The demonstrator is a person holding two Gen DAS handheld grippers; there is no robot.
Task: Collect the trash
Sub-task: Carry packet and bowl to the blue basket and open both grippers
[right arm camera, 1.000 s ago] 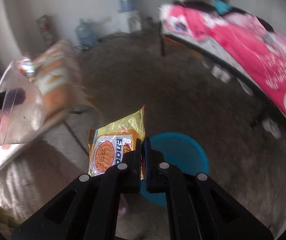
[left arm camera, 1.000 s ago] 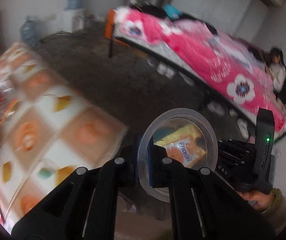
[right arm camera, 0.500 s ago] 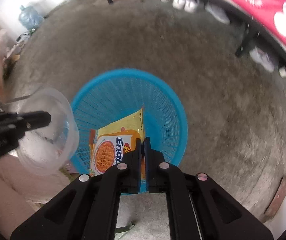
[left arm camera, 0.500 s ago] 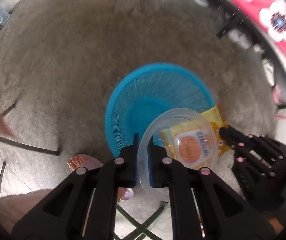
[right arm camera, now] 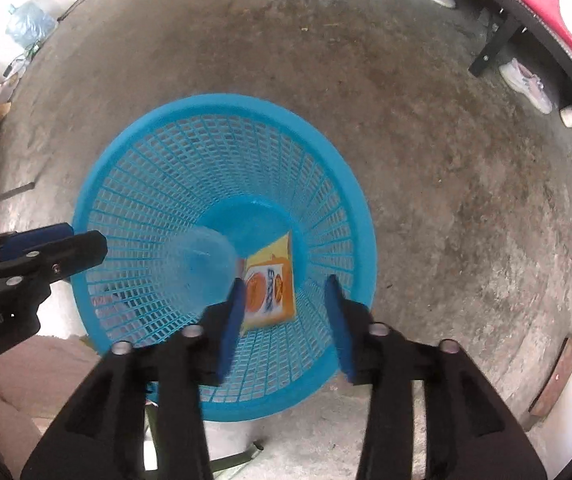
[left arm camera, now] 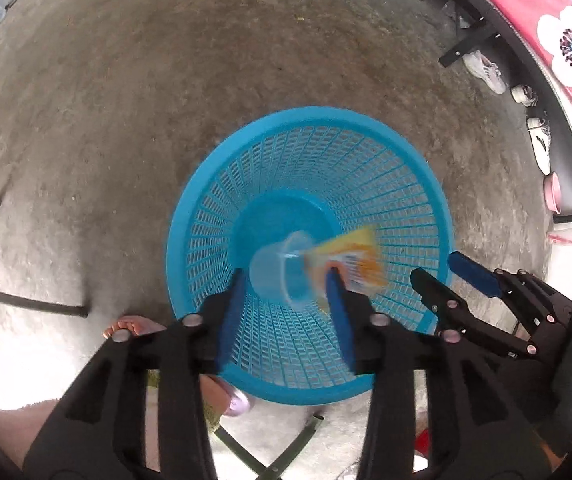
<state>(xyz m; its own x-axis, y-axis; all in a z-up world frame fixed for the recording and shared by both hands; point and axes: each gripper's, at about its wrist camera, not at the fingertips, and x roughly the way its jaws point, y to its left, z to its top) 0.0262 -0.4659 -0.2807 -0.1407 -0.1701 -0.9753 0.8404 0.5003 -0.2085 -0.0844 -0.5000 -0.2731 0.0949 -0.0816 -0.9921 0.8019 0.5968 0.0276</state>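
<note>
wrapper (right arm camera: 270, 292) and cup (right arm camera: 202, 264) below parted jaws

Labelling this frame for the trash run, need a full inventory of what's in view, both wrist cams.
waste basket: 1, blue mesh, on the concrete floor under both grippers
plastic cup: 1, clear, blurred, inside the basket, free of the pads
noodle packet: 1, yellow-orange, inside the basket beside the cup, free of the pads
shoes: several, white, along the bed's edge
bedspread: 1, pink with white flowers, upper right
water jug: 1, pale blue, far left
bare foot: 1, beside the basket
left gripper: 1, black with blue pads, jaws just opened, nothing held
right gripper: 1, same make, jaws just opened, nothing held
</note>
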